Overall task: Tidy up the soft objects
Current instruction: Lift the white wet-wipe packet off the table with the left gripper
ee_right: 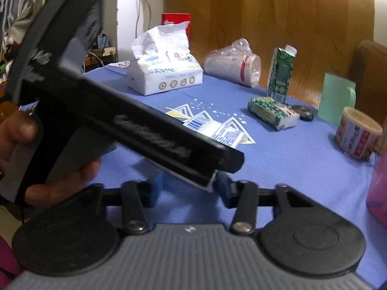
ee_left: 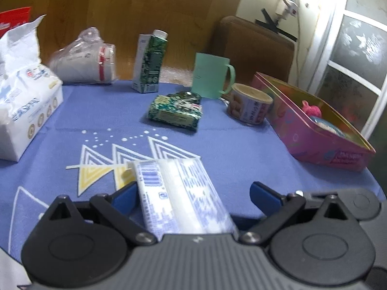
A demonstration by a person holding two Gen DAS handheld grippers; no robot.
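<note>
Tissue pack (ee_left: 24, 101) left, tin box (ee_left: 314, 133) right, carton (ee_left: 151, 62) behind wrapped packet (ee_left: 175, 113).

Black linkage tool (ee_left: 193, 193) with blue fingertips (ee_left: 124, 197) and silver screws.

Two tissue packs (ee_left: 179, 193) (ee_left: 26, 96), one mug (ee_left: 211, 78)

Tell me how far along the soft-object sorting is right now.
Done: a pink toy sits in the pink tin. In hand: the white packet lies inside the open left hand-held gripper, ungripped. Left: the tissue pack and green packet sit on the cloth.
</note>
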